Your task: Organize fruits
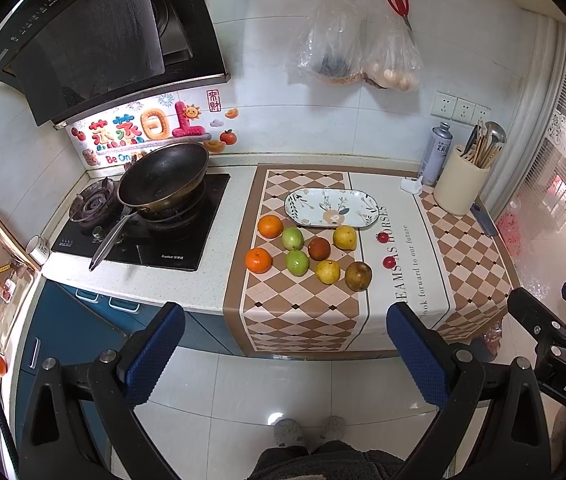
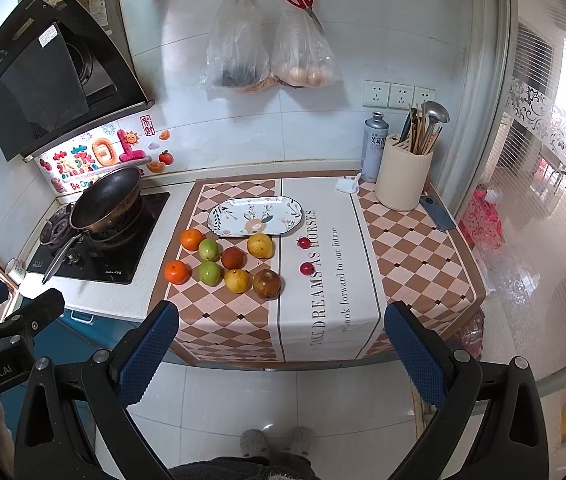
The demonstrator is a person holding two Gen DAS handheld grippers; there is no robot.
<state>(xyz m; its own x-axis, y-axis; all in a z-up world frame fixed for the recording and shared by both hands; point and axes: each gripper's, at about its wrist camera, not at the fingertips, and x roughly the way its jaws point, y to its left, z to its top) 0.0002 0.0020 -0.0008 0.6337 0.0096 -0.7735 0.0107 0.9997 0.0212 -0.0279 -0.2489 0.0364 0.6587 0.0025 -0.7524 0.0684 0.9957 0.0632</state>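
Left gripper [image 1: 283, 354]: fingers spread wide with nothing between them, held back from the counter edge, over the floor.
Right gripper [image 2: 279, 354]: likewise spread wide and empty, also short of the counter.
Fruit: ten pieces lie loose on the checked cloth [image 2: 223, 320], all just in front of the plate [image 2: 255, 216], which is empty.
Oranges: two [image 2: 191, 239] [image 2: 176, 272] at the 9 o'clock side of the cluster.
Green fruit: two [image 2: 208, 249] [image 2: 209, 272] just beside the oranges, on their 3 o'clock side.
Yellow fruit: one [image 2: 260, 245] touching or nearly touching the plate's near rim, one [image 2: 237, 280] at the 6 o'clock side of the cluster.
Brown fruit: a smaller one [image 2: 232, 258] in the middle, a larger mottled one [image 2: 267, 284] at the 5 o'clock corner.
Small red fruit: two [image 2: 303, 242] [image 2: 306, 268], apart from the rest at 3 o'clock, on the lettered strip.
Handling: likely firm, round and smooth, so apt to roll or slip out of a pinch; light enough for one gripper each. The small red ones look delicate and want a gentle close.
Where to hold: across the widest part, fingers on opposite sides, coming down from above.
Plate handling: probably ceramic and breakable, so fruit should be set down rather than dropped.
Other things: a pan [image 2: 107, 200] on the stove at 10 o'clock and a utensil holder [image 2: 401, 178] at 2 o'clock, both well apart from the fruit.
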